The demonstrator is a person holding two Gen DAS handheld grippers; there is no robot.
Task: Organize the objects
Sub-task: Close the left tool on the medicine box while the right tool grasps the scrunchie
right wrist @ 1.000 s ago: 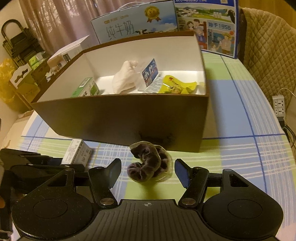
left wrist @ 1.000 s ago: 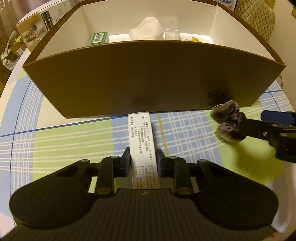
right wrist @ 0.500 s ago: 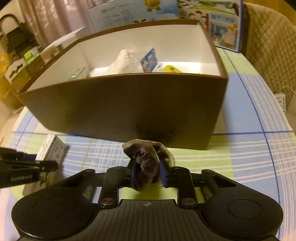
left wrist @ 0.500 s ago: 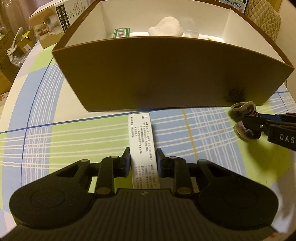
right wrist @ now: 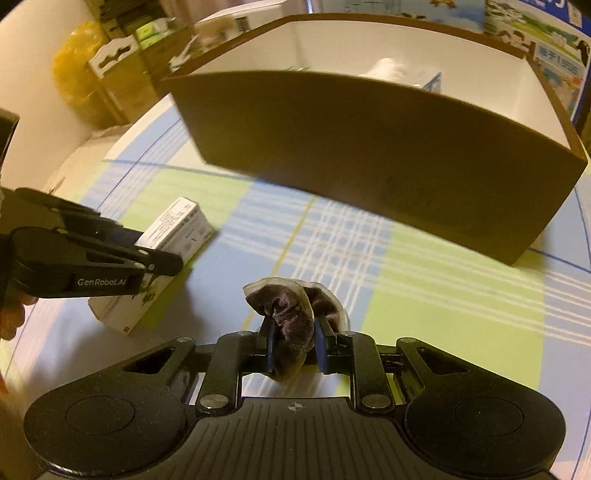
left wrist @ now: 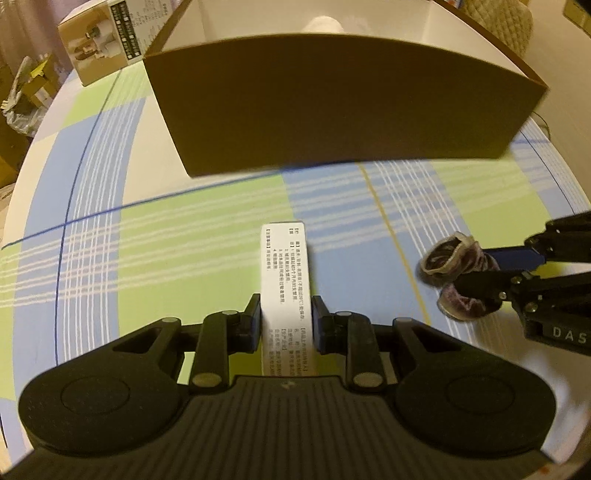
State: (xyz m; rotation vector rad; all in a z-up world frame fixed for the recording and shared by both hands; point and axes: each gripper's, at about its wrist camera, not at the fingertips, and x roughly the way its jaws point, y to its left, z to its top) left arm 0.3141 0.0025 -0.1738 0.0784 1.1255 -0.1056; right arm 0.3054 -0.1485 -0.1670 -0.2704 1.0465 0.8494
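My left gripper (left wrist: 286, 317) is shut on a white carton (left wrist: 285, 280) printed with small text, held above the checked tablecloth. The same carton (right wrist: 166, 251) shows at the left of the right wrist view, clamped by the left gripper (right wrist: 162, 258). My right gripper (right wrist: 293, 345) is shut on a dark purple velvet scrunchie (right wrist: 291, 314), which bulges out ahead of the fingers. From the left wrist view the scrunchie (left wrist: 456, 275) hangs at the right in the right gripper (left wrist: 480, 273). The big brown box (right wrist: 369, 147) stands ahead, its white inside mostly hidden by its near wall.
A white lump and a blue-and-white packet (right wrist: 432, 79) peek over the box's rim. A printed product box (left wrist: 107, 40) stands at the table's far left, and illustrated cartons (right wrist: 535, 40) rise behind the brown box. A quilted chair back (left wrist: 495, 22) is at the far right.
Both grippers have lifted and drawn back from the brown box, each carrying its object. The right gripper, open around the scrunchie a second ago, is now shut on it.
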